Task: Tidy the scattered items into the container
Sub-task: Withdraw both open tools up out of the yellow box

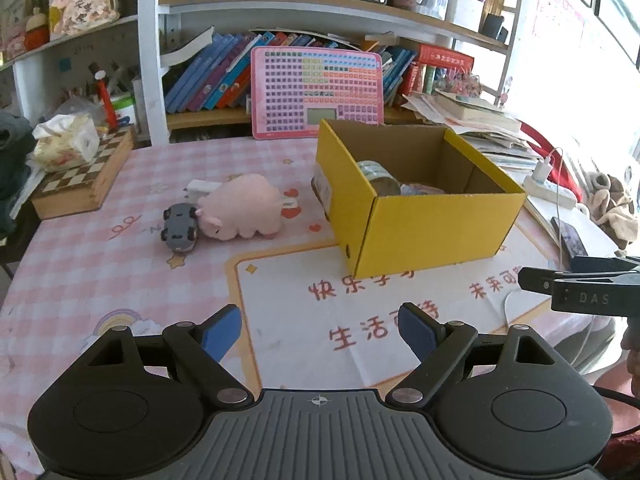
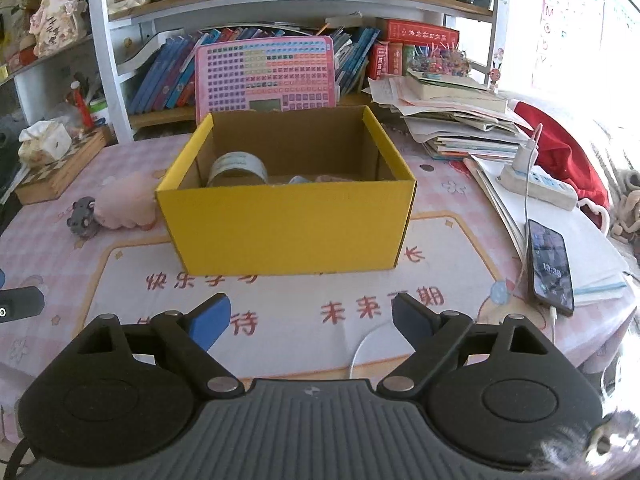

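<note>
Both grippers are hanging over the near edge of the table, and you are holding nothing in either one. Your left gripper is sitting with its blue fingers spread wide apart, pointing across the white printed mat toward the box. Your right gripper is likewise splayed, its fingers aiming straight at the front wall of the box. In the left view, the side of the right gripper is showing at the right edge.

The box, yellow outside and brown inside, is standing open-topped near the middle of the table, its front overlapping the far edge of the mat. Inside it, a tape roll is leaning against the left wall, and some pale items are lying on the floor beside it, too hidden to name.

Left of the box, out on the pink checked cloth, a pink plush is lying on its side. A grey toy car is touching the plush on its left. Something small and white is peeking out behind the plush.

A chessboard box with a tissue pack on top is sitting at the far left corner. A phone on a cable is lying along the right edge, a power strip behind it, and a pink keyboard toy is leaning against the bookshelf behind the box.
</note>
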The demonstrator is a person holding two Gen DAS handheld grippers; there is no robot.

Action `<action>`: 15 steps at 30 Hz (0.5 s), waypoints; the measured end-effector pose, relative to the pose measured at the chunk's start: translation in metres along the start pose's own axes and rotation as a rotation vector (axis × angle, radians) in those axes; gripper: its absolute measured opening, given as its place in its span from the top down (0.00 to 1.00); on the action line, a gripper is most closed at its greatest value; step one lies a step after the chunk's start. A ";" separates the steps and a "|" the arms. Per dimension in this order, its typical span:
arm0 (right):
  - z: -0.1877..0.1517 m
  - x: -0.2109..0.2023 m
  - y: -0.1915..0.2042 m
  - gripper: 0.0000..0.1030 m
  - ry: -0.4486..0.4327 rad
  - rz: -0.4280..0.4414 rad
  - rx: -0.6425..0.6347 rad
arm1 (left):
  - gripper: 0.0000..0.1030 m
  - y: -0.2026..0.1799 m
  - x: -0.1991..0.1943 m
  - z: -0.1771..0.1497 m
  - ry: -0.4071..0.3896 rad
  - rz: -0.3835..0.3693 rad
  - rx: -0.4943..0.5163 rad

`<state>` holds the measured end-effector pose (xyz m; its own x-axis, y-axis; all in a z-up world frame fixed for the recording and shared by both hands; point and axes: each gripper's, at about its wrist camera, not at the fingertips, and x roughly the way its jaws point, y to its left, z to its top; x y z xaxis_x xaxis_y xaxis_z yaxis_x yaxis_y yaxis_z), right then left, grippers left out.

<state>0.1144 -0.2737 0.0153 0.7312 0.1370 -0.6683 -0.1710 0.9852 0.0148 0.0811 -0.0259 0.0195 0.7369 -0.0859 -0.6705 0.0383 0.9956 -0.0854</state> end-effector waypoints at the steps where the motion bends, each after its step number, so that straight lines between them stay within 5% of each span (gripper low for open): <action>1: -0.004 -0.002 0.003 0.14 0.001 -0.003 -0.001 | 0.15 0.002 -0.002 -0.003 0.002 0.002 0.002; 15: -0.037 -0.011 0.048 0.14 0.066 0.018 -0.079 | 0.15 0.022 -0.017 -0.041 0.045 0.030 0.017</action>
<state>0.0731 -0.2318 -0.0042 0.6831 0.1446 -0.7159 -0.2369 0.9711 -0.0299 0.0420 -0.0040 -0.0016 0.7066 -0.0573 -0.7053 0.0283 0.9982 -0.0528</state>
